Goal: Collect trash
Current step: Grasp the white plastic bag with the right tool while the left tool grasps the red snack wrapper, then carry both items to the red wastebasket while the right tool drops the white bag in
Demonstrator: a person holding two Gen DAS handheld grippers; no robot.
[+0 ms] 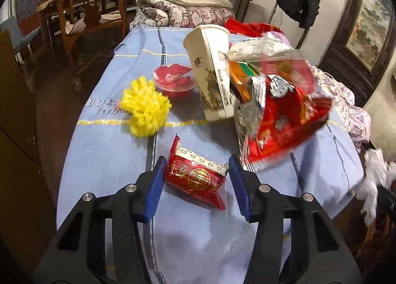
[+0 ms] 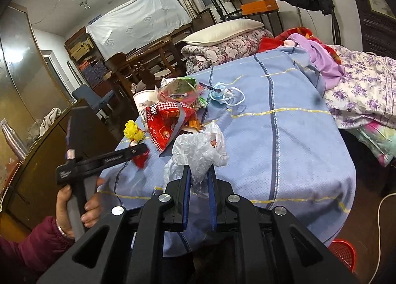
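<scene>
A small red-and-gold wrapper (image 1: 195, 175) lies on the blue bed cover (image 1: 104, 160). My left gripper (image 1: 196, 176) is shut on it, one blue pad against each side. The right wrist view shows the same gripper (image 2: 138, 152) from the side, held by a hand (image 2: 74, 204). My right gripper (image 2: 199, 172) is shut on a crumpled white plastic bag (image 2: 198, 150), lifted a little off the cover. That bag (image 1: 373, 180) shows blurred at the right edge of the left wrist view. More trash lies beyond: a paper cup (image 1: 212, 71) and a red snack bag (image 1: 284, 120).
A yellow pompom (image 1: 146, 107) and a red plastic tub (image 1: 173, 81) sit left of the cup. A face mask (image 2: 220, 93) lies farther up the bed. A red basket (image 2: 342, 254) stands on the floor at the bed's right corner. A wooden chair (image 1: 81, 11) stands beside the bed.
</scene>
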